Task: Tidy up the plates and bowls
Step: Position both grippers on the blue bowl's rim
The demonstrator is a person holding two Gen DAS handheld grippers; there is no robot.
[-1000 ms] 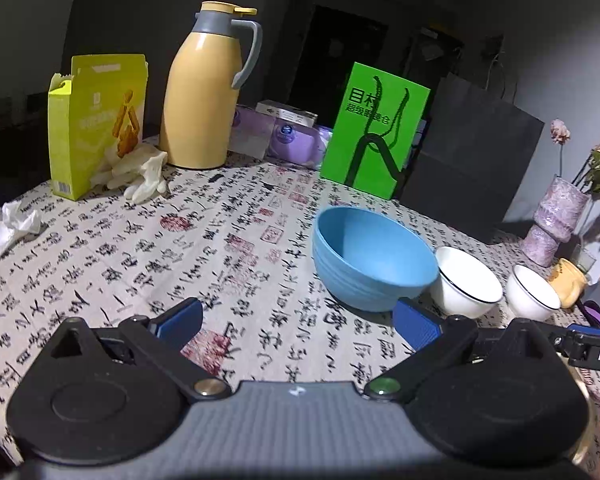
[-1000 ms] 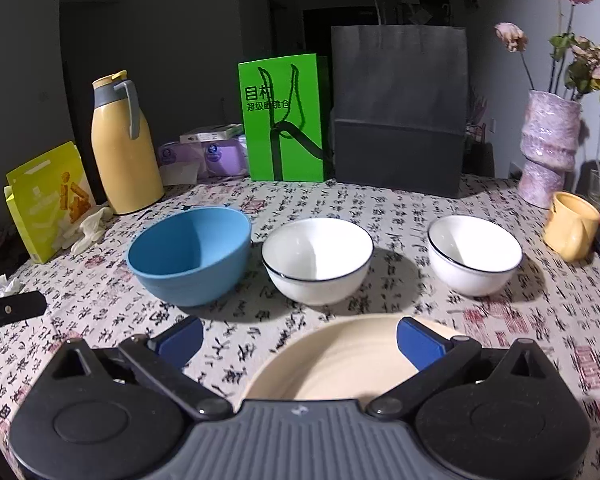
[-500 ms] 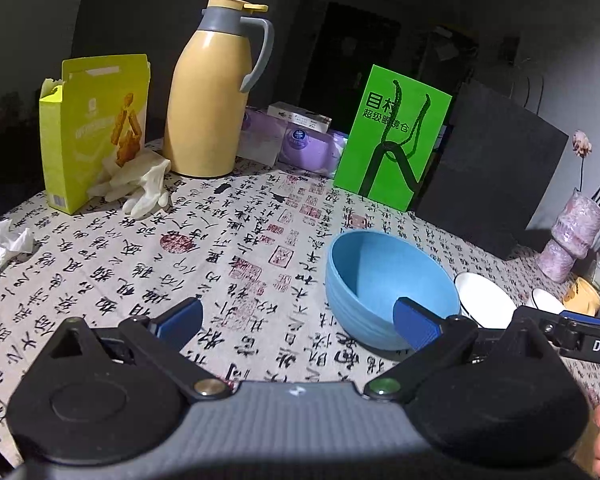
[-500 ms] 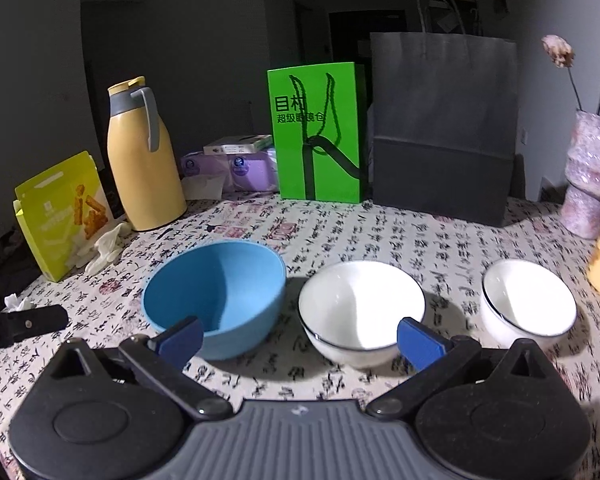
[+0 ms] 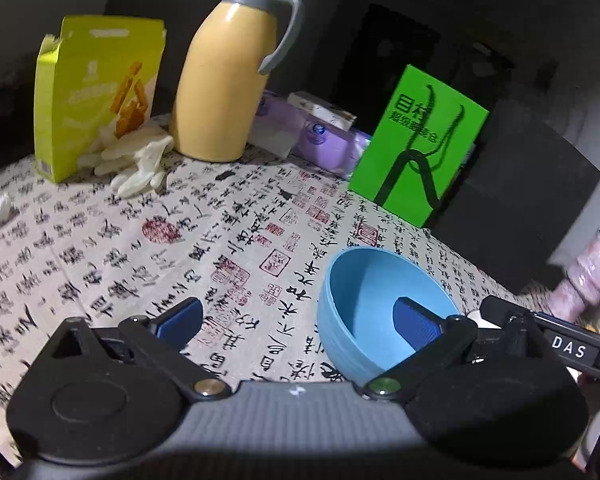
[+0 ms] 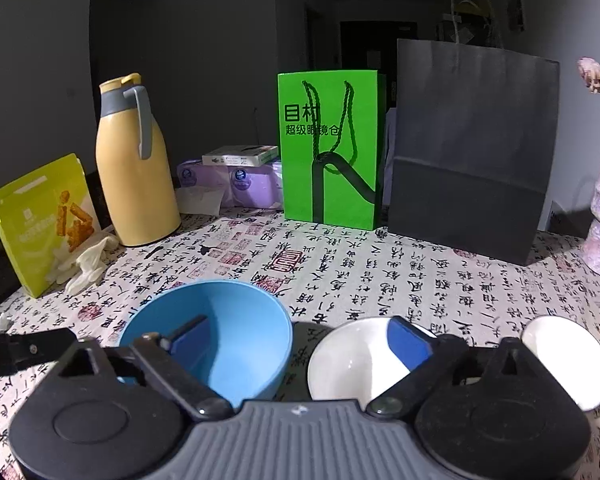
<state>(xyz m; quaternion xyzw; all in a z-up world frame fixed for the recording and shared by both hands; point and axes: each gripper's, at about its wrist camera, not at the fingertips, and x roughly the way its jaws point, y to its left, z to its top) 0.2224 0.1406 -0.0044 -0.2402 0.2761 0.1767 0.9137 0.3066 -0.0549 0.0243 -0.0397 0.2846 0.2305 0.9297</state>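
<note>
Blue bowl (image 6: 220, 332): matte, plain, round, deep; stands upright on the bench (image 6: 420, 276), mouth up, no long axis to speak of; cloth under it printed with black calligraphy and red seals. White bowl (image 6: 352, 360) just to its right, upright, thin dark rim line; second white bowl (image 6: 568, 360) farther right, also upright, apart from the first.

Right tongs (image 6: 296, 340): jaws wide and closing; nothing pressed between the pads; left pad shows in front of the blue bowl's hollow, right pad in front of the near white bowl; the gap between the two bowls lies midway.

Left tongs (image 5: 296, 316): jaws wide, holding nothing; blue bowl behind the right pad, bare cloth between the pads.
</note>
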